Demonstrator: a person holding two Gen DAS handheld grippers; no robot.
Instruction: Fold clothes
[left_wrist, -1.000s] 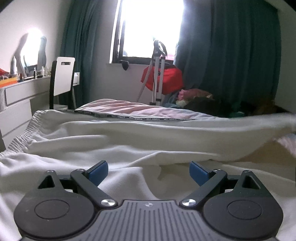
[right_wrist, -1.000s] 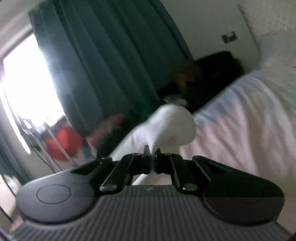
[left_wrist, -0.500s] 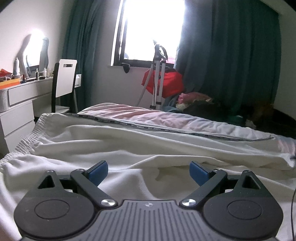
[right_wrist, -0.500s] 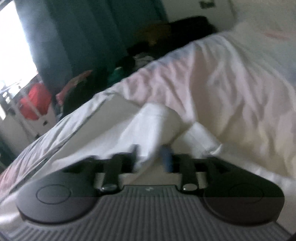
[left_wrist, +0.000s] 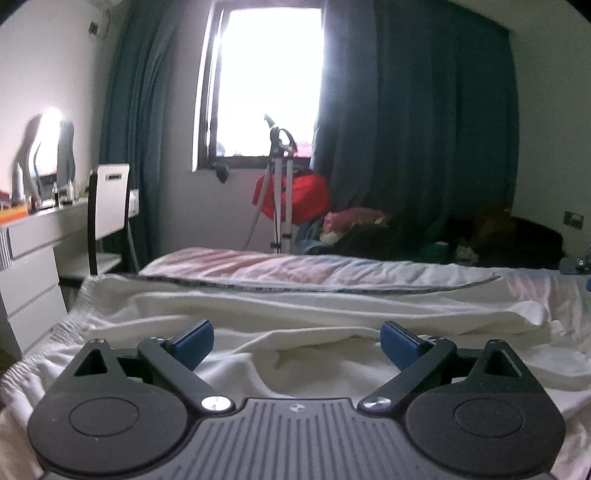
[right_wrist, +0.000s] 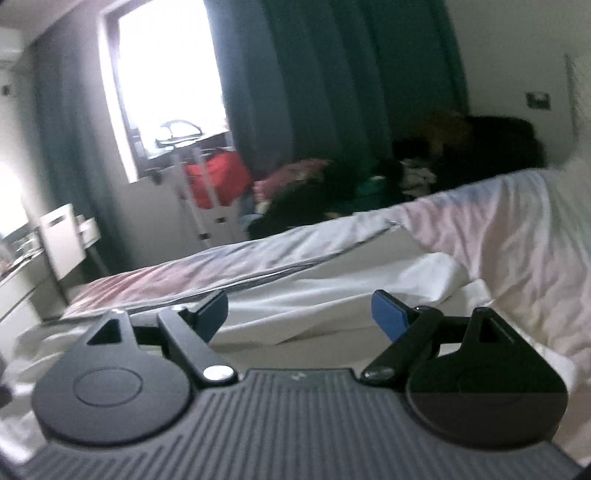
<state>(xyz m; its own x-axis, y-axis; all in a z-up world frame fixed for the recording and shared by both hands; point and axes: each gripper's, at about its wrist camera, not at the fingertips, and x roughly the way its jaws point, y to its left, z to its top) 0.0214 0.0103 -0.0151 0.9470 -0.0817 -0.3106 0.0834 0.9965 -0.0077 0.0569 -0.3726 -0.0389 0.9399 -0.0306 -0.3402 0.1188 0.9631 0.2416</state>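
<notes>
A white garment with an elastic waistband (left_wrist: 295, 314) lies spread across the bed, one layer folded over lengthwise. My left gripper (left_wrist: 297, 341) is open and empty, low over the garment's near part. My right gripper (right_wrist: 301, 314) is open and empty, just above the garment's right end (right_wrist: 369, 284), where the folded corner lies on the bed.
The bed has a pink and white duvet (left_wrist: 295, 266). A white desk (left_wrist: 29, 251) and chair (left_wrist: 109, 206) stand at the left. A tripod (left_wrist: 280, 192), a red bag (left_wrist: 306, 195) and a clothes pile (left_wrist: 480, 236) are by the dark curtains beyond the bed.
My right gripper carried the garment's end over, laid it down and opened, then pulled back. The left gripper has risen a little and stayed open.
</notes>
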